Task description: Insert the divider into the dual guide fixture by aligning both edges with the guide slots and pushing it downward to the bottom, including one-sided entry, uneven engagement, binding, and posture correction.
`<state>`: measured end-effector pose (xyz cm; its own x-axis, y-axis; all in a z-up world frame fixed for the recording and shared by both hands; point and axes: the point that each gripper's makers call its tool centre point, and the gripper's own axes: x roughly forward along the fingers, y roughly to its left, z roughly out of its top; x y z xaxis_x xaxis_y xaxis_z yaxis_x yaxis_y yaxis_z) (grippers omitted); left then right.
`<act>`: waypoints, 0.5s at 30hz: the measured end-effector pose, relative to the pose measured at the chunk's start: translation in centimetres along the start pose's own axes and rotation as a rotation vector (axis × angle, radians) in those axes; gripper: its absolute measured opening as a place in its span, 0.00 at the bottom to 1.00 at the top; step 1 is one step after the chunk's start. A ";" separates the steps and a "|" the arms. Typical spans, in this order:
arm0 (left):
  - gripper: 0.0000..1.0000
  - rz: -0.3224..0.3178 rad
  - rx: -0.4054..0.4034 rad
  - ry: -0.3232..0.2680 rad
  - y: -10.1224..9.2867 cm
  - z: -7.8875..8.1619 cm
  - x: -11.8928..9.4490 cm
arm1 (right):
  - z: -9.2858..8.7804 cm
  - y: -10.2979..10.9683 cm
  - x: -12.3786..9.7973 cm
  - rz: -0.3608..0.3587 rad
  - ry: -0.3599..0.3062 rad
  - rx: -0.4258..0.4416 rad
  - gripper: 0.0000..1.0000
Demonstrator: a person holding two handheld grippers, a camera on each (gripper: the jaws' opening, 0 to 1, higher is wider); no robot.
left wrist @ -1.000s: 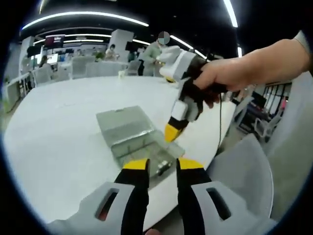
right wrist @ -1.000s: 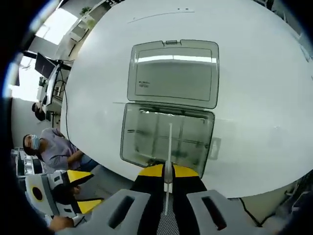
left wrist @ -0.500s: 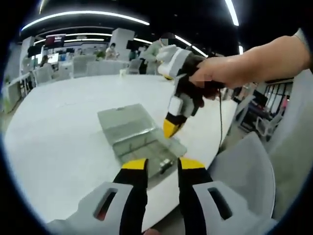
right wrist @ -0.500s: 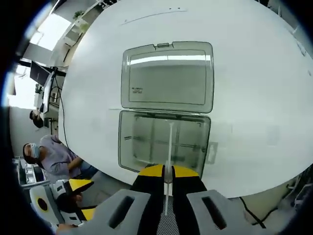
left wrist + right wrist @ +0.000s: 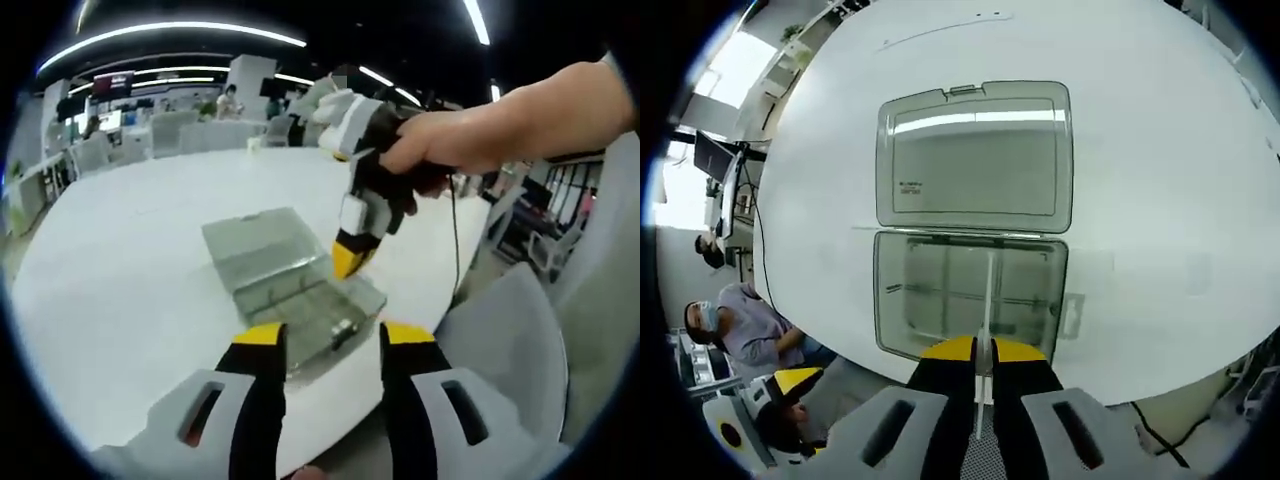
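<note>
My right hand-held gripper (image 5: 983, 352) pinches the thin divider (image 5: 986, 300) edge-on over the open clear box (image 5: 970, 297) on the white surface (image 5: 1160, 200); seating looks unclear. My left hand-held gripper (image 5: 326, 345) hangs spread, empty, near it.

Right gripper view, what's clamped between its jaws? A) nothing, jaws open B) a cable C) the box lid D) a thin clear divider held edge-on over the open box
D: the right gripper is shut on the divider, a thin strip edge-on above the open clear box on the table.
</note>
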<state>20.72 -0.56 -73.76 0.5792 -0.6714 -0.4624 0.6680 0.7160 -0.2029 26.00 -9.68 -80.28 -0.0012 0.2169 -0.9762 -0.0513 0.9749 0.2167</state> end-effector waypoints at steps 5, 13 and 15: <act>0.41 0.005 0.000 0.006 -0.1 -0.2 0.0 | -0.1 0.0 0.2 -0.007 -0.001 -0.013 0.00; 0.44 0.012 0.003 0.006 -0.1 -0.3 -0.1 | 0.3 -0.1 0.6 -0.013 0.000 -0.005 0.00; 0.44 0.013 0.003 0.006 -0.1 -0.3 -0.1 | 0.0 0.0 0.5 -0.016 0.004 -0.006 0.00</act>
<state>20.45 -0.45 -73.97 0.5850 -0.6606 -0.4705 0.6615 0.7243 -0.1946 26.01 -9.59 -80.78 -0.0042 0.2012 -0.9796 -0.0576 0.9779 0.2011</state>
